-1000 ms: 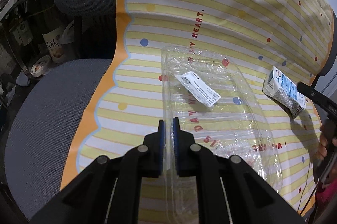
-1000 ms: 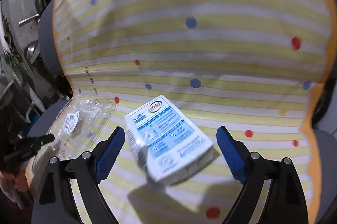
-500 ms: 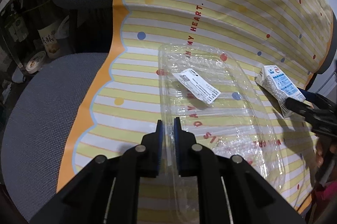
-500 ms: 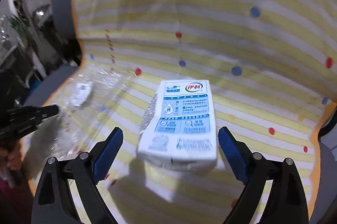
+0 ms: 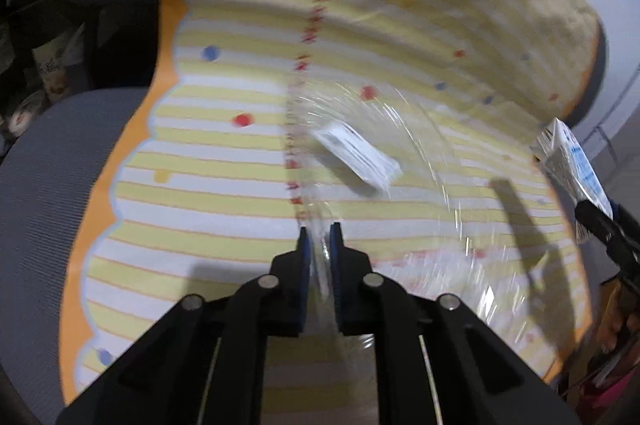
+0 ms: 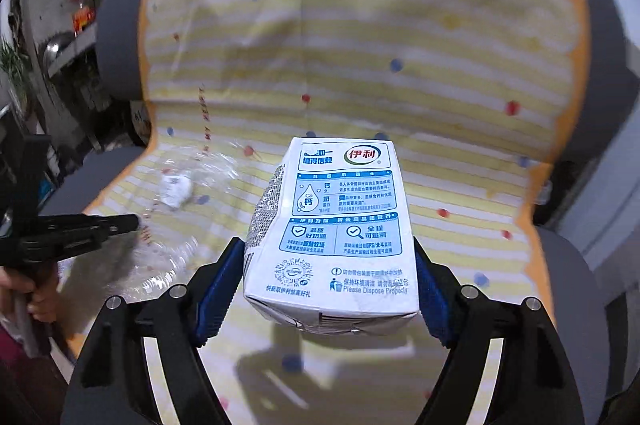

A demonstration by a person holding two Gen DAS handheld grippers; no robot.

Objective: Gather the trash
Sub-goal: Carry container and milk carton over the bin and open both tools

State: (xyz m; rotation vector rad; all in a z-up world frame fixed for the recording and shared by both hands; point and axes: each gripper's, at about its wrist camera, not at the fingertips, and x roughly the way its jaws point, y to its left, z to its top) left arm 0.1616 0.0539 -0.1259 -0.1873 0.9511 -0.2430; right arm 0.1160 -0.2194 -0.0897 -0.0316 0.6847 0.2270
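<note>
A white and blue milk carton (image 6: 332, 229) sits between the blue pads (image 6: 218, 295) of my right tongs (image 6: 326, 299), which are pinching it by its two long sides. The carton is lifted clear of the striped cloth (image 6: 460, 73); its shadow falls on the cloth underneath. Its printed face points up toward the camera, with a red and green logo at the far end and a disposal symbol at the near end.

My left tongs (image 5: 319, 257) are pressed nearly together on the near rim of a clear plastic tray (image 5: 372, 185). The thin rim shows in the narrow slit between the pads. The tray is blurred by motion, so I cannot tell whether it is resting on the cloth or raised off it. A white label (image 5: 358, 155) is stuck on it.

In the left wrist view the carton (image 5: 572, 165) appears at the far right edge, with the right tongs' dark tip just below it.

The cloth is yellow and white striped, dotted red, blue and yellow, with an orange scalloped border. It drapes over a grey upholstered chair (image 5: 44, 177), covering seat and backrest.
</note>
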